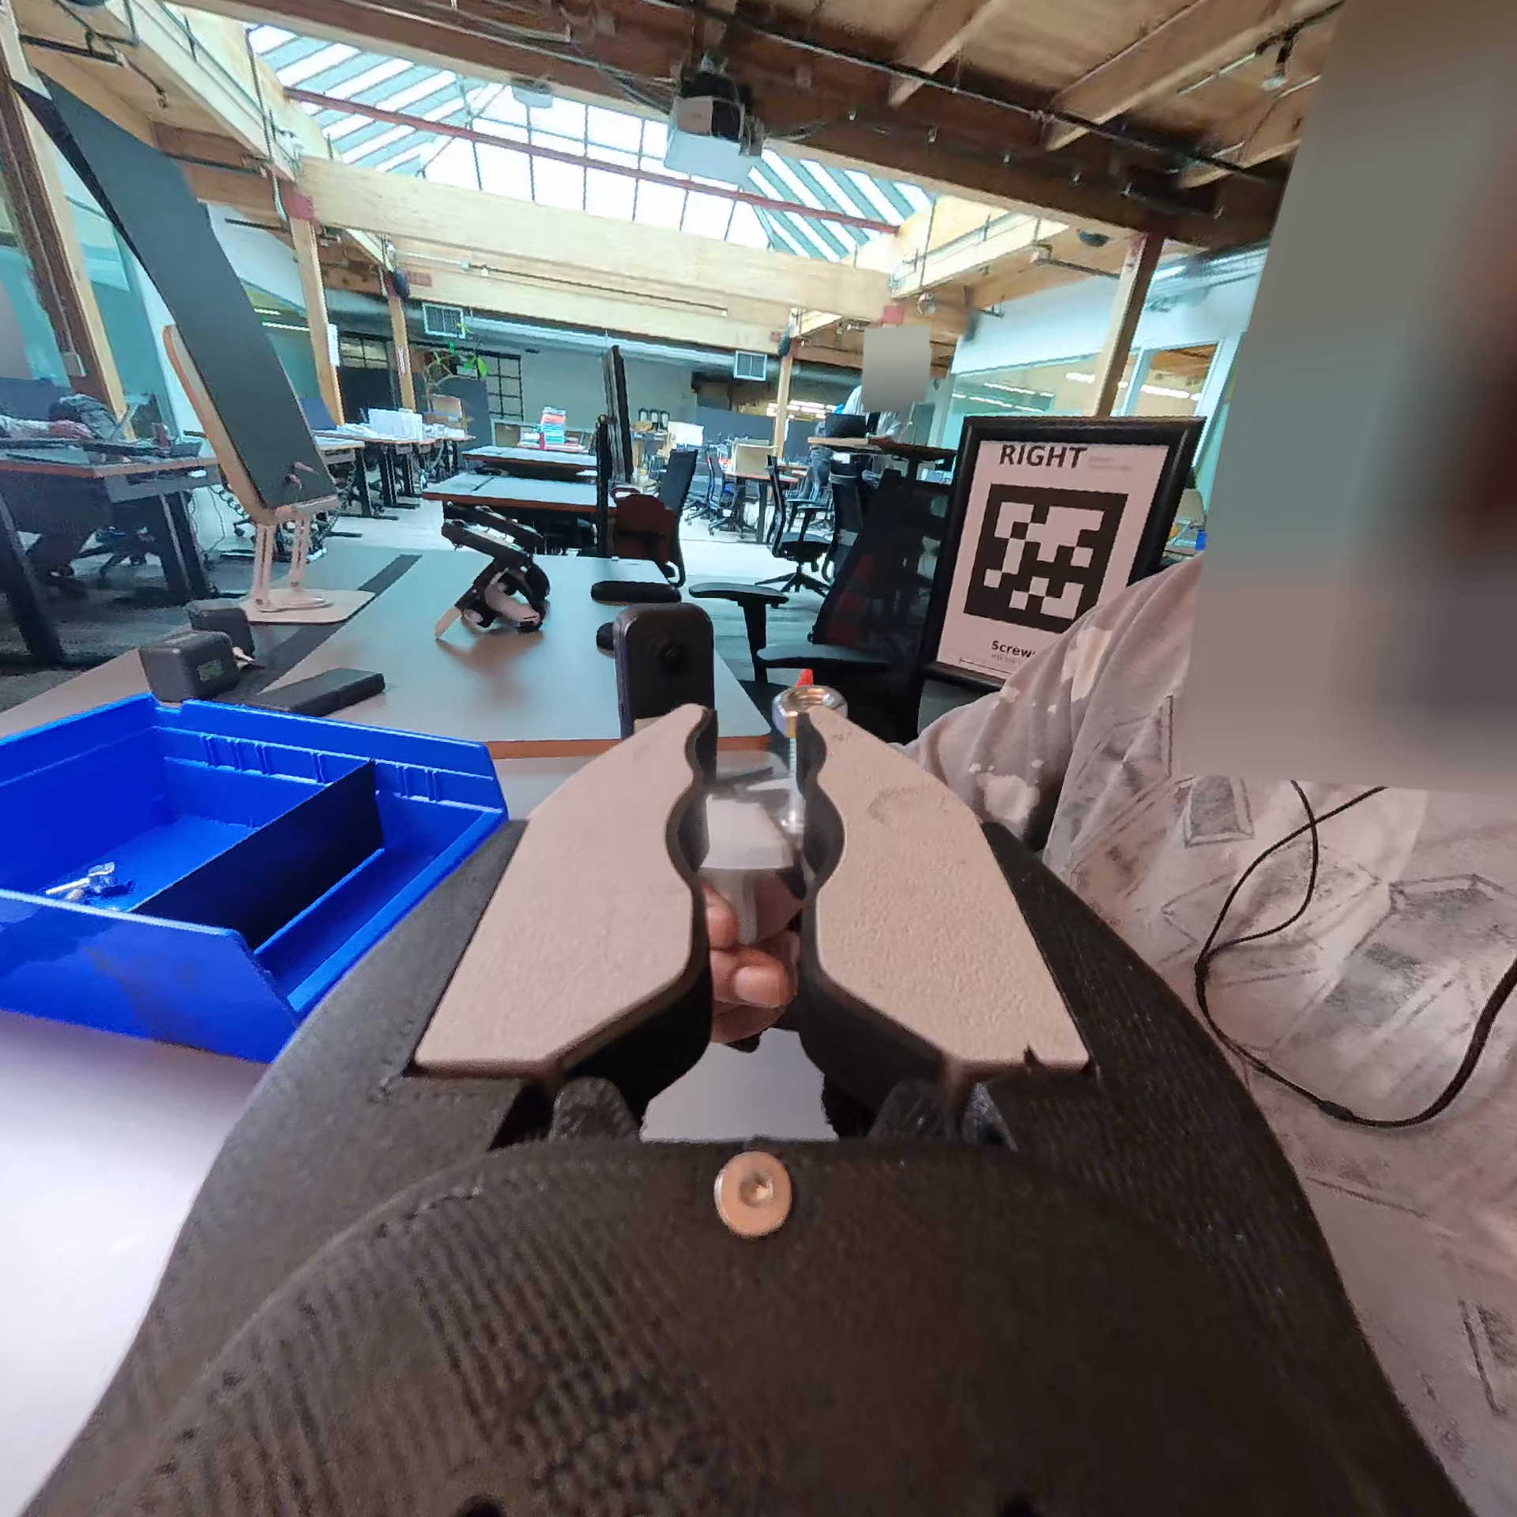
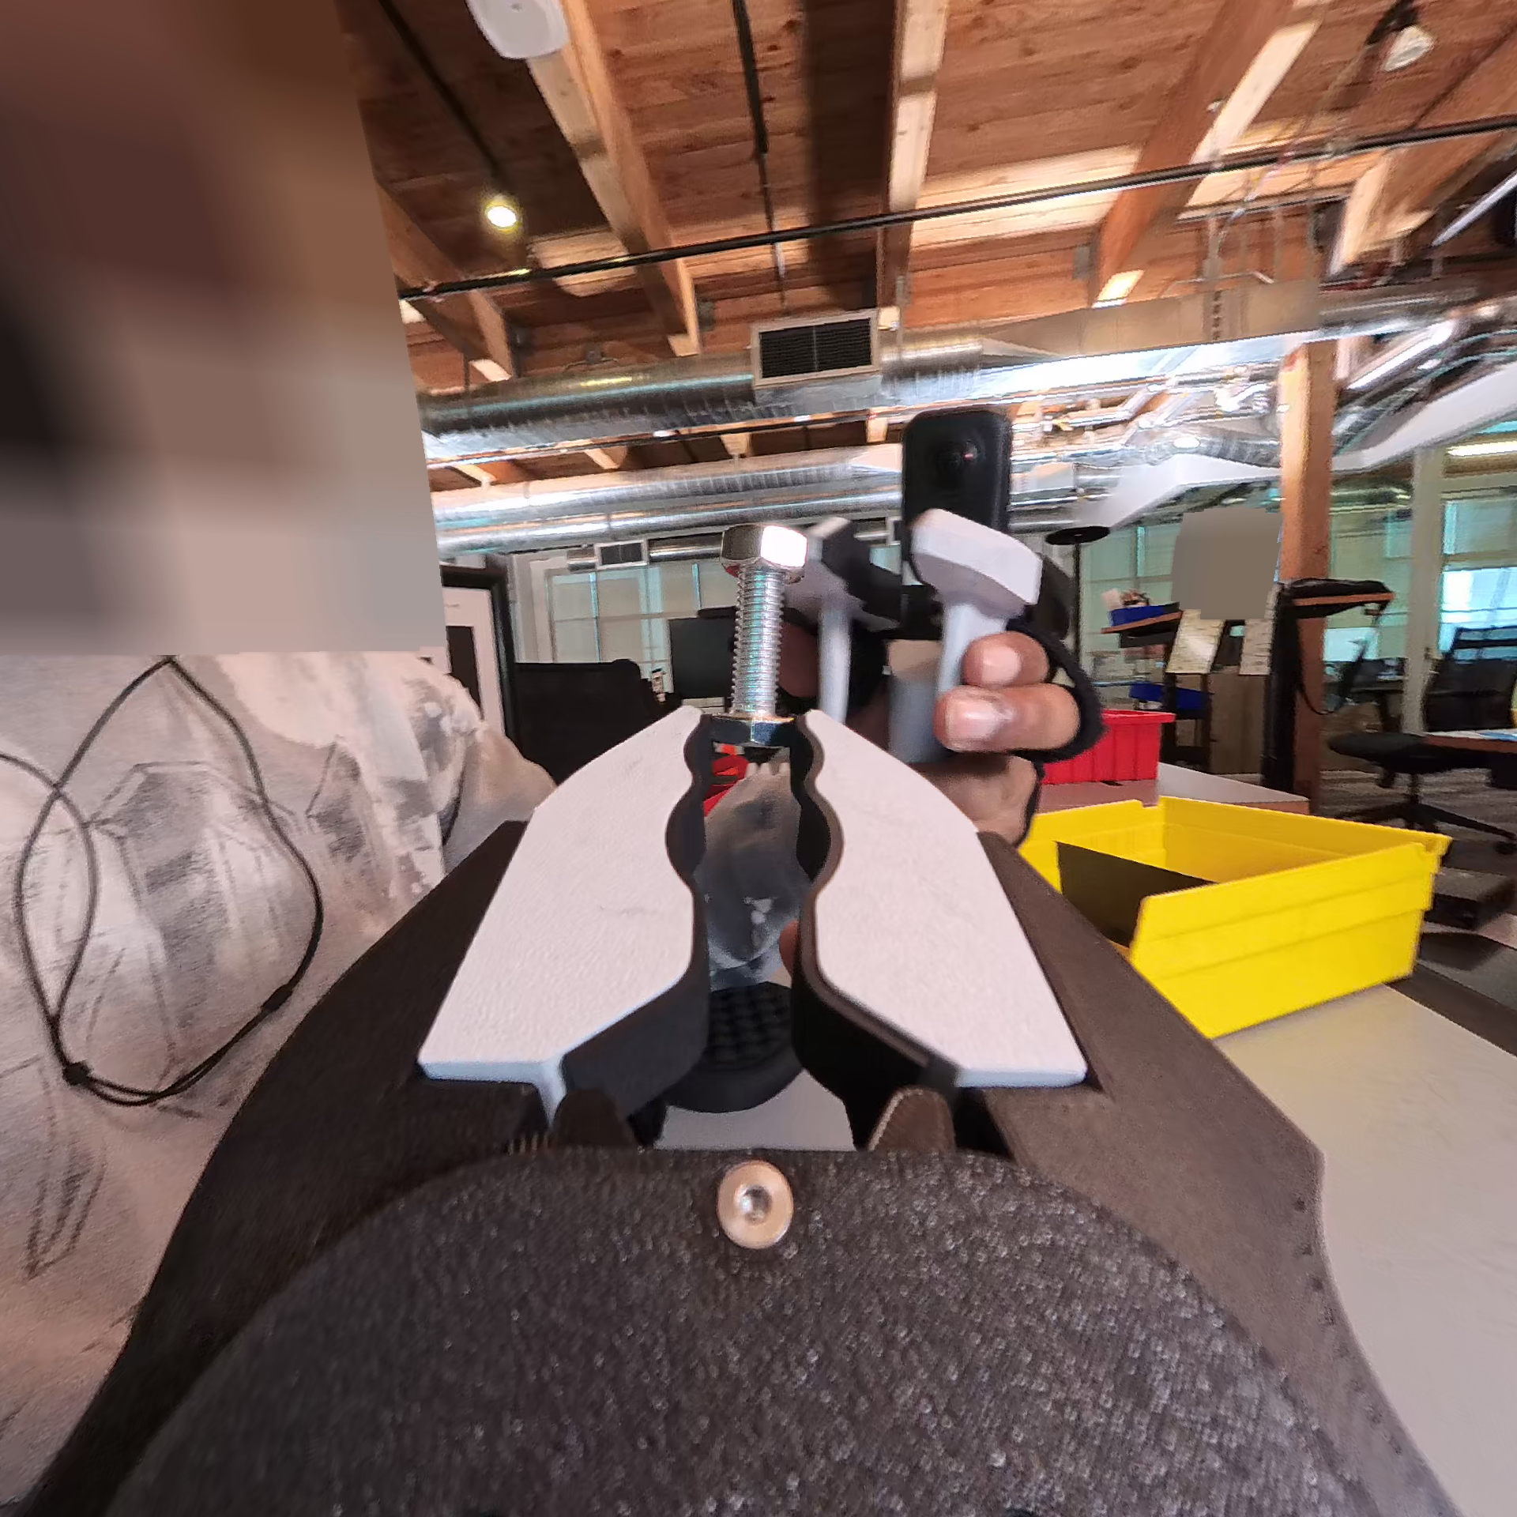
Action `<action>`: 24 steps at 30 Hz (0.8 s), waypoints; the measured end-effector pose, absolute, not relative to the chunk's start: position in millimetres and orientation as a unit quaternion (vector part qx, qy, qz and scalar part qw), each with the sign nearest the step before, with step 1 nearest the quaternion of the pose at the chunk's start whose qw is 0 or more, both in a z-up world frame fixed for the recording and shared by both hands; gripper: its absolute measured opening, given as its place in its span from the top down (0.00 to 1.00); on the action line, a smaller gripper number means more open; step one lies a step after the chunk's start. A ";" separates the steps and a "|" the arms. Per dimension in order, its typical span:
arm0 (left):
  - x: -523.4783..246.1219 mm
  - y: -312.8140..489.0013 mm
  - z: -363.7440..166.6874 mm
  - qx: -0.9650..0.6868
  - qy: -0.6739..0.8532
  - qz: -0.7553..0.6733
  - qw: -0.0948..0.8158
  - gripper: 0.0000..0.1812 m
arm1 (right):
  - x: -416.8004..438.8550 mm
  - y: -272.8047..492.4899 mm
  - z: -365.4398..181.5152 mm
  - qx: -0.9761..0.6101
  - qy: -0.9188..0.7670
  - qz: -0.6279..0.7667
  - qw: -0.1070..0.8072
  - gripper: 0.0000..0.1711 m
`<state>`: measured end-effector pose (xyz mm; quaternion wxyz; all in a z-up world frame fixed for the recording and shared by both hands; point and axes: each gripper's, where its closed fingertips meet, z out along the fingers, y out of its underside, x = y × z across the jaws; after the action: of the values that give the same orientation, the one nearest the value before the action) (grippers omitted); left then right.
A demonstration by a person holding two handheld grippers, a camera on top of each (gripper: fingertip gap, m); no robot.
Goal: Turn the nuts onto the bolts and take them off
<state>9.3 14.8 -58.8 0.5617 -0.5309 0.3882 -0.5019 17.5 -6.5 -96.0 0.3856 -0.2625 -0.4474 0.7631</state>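
Open office hall, timber ceiling; pale worktop [image 2: 1354,1108] below. Blue bin [image 1: 246,969] and yellow bin [image 2: 1231,928] are set at either side, presumably for sorting hardware; a few loose fasteners are seen in the blue one. Right gripper [image 2: 751,726]: narrowed onto a nut [image 2: 751,729], apparently so the bolt [image 2: 759,632] above, head uppermost, can be turned. Left gripper [image 1: 755,722]: nearly closed; whether the hardware beside its tip is clamped cannot be told.

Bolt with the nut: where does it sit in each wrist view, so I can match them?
Left wrist view: bolt just above centre, at the left gripper tips.
Right wrist view: upright above centre, nut pinched in the right gripper.
Shared landmark: the patterned shirt with black cord.
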 end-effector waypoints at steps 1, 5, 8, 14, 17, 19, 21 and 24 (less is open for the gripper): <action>9.1 14.5 -58.0 -0.530 0.388 -0.500 0.564 0.88 | 16.2 -3.8 -96.0 -0.267 -0.445 0.761 0.389 0.90; 14.0 12.8 -50.3 -0.521 0.395 -0.503 0.565 0.85 | 5.9 7.9 -90.5 -0.283 -0.439 0.747 0.411 0.90; 13.5 16.9 -41.7 -0.516 0.397 -0.497 0.573 0.86 | -1.7 10.7 -79.4 -0.277 -0.443 0.740 0.423 0.90; -4.6 20.3 -12.3 -0.489 0.385 -0.487 0.613 0.86 | -14.8 11.0 -47.4 -0.251 -0.448 0.735 0.442 0.89; -12.3 19.1 -8.4 -0.487 0.380 -0.478 0.625 0.86 | -22.2 11.5 -41.3 -0.249 -0.447 0.736 0.444 0.90; -16.7 19.7 -11.1 -0.491 0.374 -0.476 0.627 0.87 | -26.2 13.2 -42.9 -0.254 -0.442 0.738 0.442 0.90; -19.4 21.3 -14.8 -0.495 0.369 -0.479 0.624 0.87 | -30.0 15.1 -48.4 -0.264 -0.440 0.738 0.438 0.90; -20.4 24.5 -19.4 -0.499 0.367 -0.481 0.620 0.88 | -32.6 17.0 -55.1 -0.274 -0.440 0.737 0.434 0.90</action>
<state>-20.4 24.5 -19.4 0.6203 -0.4989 0.3675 -0.4809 -32.6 17.0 -55.1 0.4340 -0.2740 -0.4399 0.7369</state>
